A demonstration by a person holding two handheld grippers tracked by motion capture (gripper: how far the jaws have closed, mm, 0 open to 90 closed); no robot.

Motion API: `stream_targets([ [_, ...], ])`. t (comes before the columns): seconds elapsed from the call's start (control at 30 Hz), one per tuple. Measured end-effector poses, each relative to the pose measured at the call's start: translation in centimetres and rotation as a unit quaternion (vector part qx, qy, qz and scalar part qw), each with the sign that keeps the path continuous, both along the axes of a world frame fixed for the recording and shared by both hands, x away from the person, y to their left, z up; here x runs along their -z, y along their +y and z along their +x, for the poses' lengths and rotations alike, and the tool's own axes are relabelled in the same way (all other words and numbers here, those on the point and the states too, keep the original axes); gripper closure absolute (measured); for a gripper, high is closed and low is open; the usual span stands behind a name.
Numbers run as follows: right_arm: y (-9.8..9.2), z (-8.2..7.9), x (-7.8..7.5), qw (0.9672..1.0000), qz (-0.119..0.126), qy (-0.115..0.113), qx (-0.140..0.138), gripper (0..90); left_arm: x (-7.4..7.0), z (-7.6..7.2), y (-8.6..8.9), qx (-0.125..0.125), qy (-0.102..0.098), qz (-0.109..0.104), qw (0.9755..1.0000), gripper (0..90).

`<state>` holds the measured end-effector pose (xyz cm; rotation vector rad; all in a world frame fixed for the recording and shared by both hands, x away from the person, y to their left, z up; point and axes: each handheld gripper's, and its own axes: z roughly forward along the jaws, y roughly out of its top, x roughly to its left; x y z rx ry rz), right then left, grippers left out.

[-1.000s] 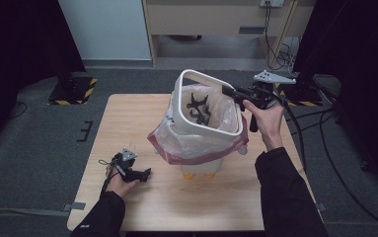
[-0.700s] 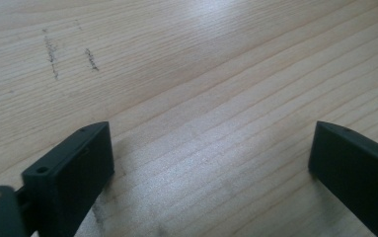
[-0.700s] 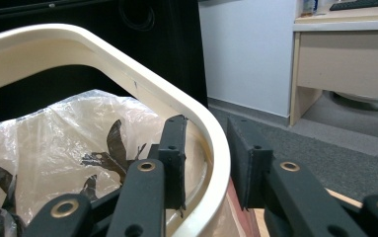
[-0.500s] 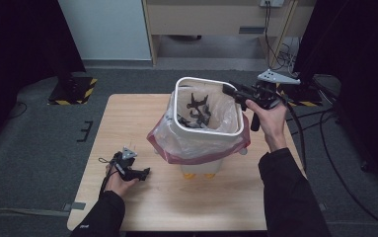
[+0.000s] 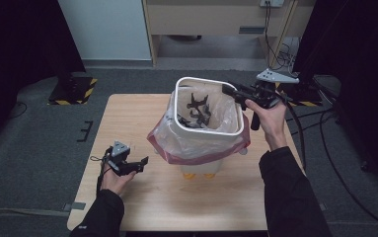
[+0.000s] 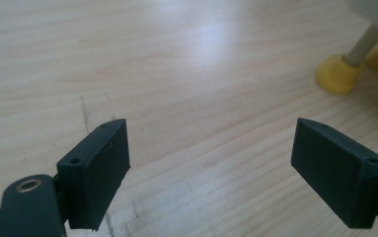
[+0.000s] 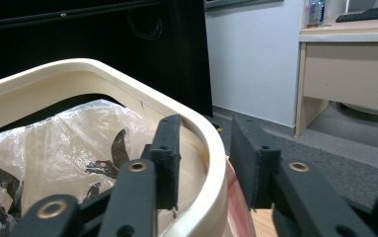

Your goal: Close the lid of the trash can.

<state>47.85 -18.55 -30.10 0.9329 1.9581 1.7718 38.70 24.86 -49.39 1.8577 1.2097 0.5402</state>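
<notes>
A white ring [image 5: 204, 129] sits tilted on top of a small bin lined with a clear plastic bag [image 5: 196, 147] that has a red edge and black prints. My right gripper [image 5: 227, 89] is at the ring's far right corner. In the right gripper view, one jaw is inside the ring [image 7: 102, 69] and the other outside, and the gripper [image 7: 204, 131] is shut on it. My left gripper [image 5: 143, 161] rests low over the table's front left. It is open [image 6: 211, 158] with bare wood between its jaws.
The bin stands on yellow feet [image 5: 196, 175] [image 6: 337, 74] near the middle of the wooden table [image 5: 127, 113]. A desk and cables stand behind the table, and grey floor lies all around it.
The right gripper and the ring came down a little and shifted slightly left. The left hand stayed almost where it was.
</notes>
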Motion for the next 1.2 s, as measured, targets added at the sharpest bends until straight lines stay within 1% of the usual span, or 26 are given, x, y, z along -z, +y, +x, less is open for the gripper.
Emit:
stream_targets([
  [0.07, 0.1, 0.0, 0.0, 1.0000, -0.001, 0.000, -0.002, 69.6, -0.5, 0.0, 0.0, -0.003, -0.011, -0.013, 0.9999, 14.3],
  [0.13, 0.2, 0.0, 0.1, 1.0000, -0.004, 0.001, 0.000, 70.2, -1.1, -0.1, 0.0, -0.003, -0.023, -0.017, 0.9996, 14.1],
  [0.27, 0.3, -0.1, 0.1, 1.0000, -0.008, 0.000, 0.005, 70.7, -2.4, -0.3, -0.2, -0.004, -0.056, -0.034, 0.9979, 14.2],
  [0.3, 0.3, -0.1, 0.1, 1.0000, -0.008, 0.000, 0.006, 70.8, -3.0, -0.5, -0.3, -0.005, -0.069, -0.042, 0.9967, 14.2],
  [0.33, 0.3, -0.1, 0.1, 0.9999, -0.007, 0.001, 0.009, 70.8, -3.2, -0.5, -0.3, -0.006, -0.073, -0.045, 0.9963, 14.3],
  [0.4, 0.3, -0.2, 0.1, 0.9999, -0.005, 0.002, 0.010, 71.0, -3.9, -0.7, -0.3, -0.009, -0.089, -0.055, 0.9945, 14.4],
  [0.47, 0.3, -0.2, 0.0, 0.9999, 0.000, 0.004, 0.010, 71.2, -4.5, -0.9, -0.3, -0.014, -0.097, -0.060, 0.9934, 14.5],
  [0.5, 0.3, -0.2, 0.0, 0.9999, 0.001, 0.005, 0.010, 71.3, -4.9, -1.0, -0.2, -0.017, -0.104, -0.064, 0.9924, 14.7],
  [0.6, 0.3, -0.2, 0.0, 0.9999, 0.006, 0.006, 0.011, 71.4, -5.5, -1.2, -0.2, -0.022, -0.114, -0.076, 0.9903, 15.0],
  [0.67, 0.3, -0.2, 0.0, 0.9999, 0.005, 0.006, 0.011, 71.4, -6.1, -1.3, -0.2, -0.026, -0.126, -0.084, 0.9881, 15.0],
  [0.77, 0.5, -0.2, 0.1, 0.9999, 0.006, 0.008, 0.012, 71.4, -6.9, -1.6, -0.2, -0.028, -0.140, -0.091, 0.9856, 14.9],
  [0.87, 0.5, -0.2, 0.2, 0.9999, 0.001, 0.012, 0.009, 71.3, -7.8, -1.9, -0.2, -0.027, -0.158, -0.099, 0.9821, 14.9],
  [0.9, 0.5, -0.2, 0.1, 0.9999, 0.000, 0.012, 0.008, 71.2, -8.2, -2.0, -0.3, -0.027, -0.167, -0.104, 0.9800, 15.0],
  [0.97, 0.4, -0.1, 0.1, 0.9999, -0.002, 0.010, 0.005, 71.4, -8.7, -2.2, -0.3, -0.026, -0.176, -0.108, 0.9781, 14.9],
  [1.0, 0.3, -0.1, 0.1, 0.9999, -0.001, 0.010, 0.005, 71.0, -9.0, -2.3, -0.3, -0.026, -0.183, -0.113, 0.9762, 14.9],
  [1.03, 0.2, -0.1, 0.0, 1.0000, 0.001, 0.008, 0.005, 70.4, -9.3, -2.4, -0.3, -0.025, -0.189, -0.114, 0.9751, 15.0],
  [1.1, 0.1, -0.1, -0.1, 1.0000, 0.004, 0.007, 0.004, 69.8, -9.9, -2.6, -0.4, -0.023, -0.199, -0.123, 0.9720, 15.0],
  [1.2, -0.1, -0.1, -0.1, 1.0000, 0.001, 0.009, -0.002, 69.1, -10.7, -2.9, -0.5, -0.019, -0.211, -0.130, 0.9686, 15.0],
])
